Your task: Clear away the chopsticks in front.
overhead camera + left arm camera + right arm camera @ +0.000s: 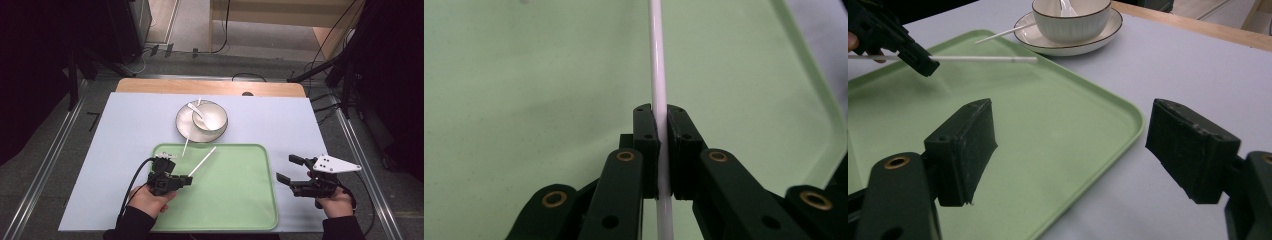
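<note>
My left gripper (188, 179) is shut on a white chopstick (204, 161), held low over the left half of the green tray (235, 200). The stick points toward the tray's far edge. In the left gripper view the chopstick (657, 60) runs straight up between the pressed pads of the gripper (662, 125). A second white chopstick (186, 146) leans on the plate (184, 127) behind the tray, its lower end by the tray's far rim. My right gripper (287, 168) is open with nothing between its fingers, beside the tray's right edge.
A white bowl (210, 119) with a white spoon (196, 111) in it stands on the plate. Everything rests on a pale blue mat (125, 130). From the right gripper view, the bowl (1070, 22) sits beyond the tray's corner (1128, 125).
</note>
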`<action>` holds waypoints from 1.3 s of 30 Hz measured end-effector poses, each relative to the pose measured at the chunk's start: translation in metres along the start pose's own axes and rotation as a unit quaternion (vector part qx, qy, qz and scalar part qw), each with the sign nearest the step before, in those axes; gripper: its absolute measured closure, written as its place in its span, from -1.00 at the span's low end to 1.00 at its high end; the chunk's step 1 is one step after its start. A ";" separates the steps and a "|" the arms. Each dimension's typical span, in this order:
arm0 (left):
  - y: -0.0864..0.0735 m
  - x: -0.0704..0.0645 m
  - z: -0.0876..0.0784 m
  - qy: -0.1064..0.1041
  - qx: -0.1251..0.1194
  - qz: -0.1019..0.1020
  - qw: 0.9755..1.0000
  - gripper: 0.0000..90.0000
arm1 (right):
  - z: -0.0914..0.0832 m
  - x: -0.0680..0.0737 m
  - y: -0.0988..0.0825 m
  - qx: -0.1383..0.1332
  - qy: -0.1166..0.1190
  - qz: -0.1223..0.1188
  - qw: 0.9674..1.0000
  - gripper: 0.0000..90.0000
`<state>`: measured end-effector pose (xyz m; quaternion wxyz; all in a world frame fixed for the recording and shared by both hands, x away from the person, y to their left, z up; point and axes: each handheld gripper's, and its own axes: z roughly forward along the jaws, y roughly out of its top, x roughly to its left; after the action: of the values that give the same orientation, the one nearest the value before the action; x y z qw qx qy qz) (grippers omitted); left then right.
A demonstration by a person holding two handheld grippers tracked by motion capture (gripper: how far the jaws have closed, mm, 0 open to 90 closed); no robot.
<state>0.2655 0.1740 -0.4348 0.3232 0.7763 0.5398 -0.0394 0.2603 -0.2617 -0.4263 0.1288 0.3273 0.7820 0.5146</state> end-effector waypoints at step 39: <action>0.055 0.018 -0.021 -0.019 -0.036 0.075 0.996 -0.41 | 0.000 -0.001 -0.001 0.003 -0.004 0.001 1.000 -0.55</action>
<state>0.3142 0.1883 -0.4000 0.3632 0.8015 0.4750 -0.0101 0.2610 -0.2622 -0.4274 0.1303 0.3305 0.7828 0.5109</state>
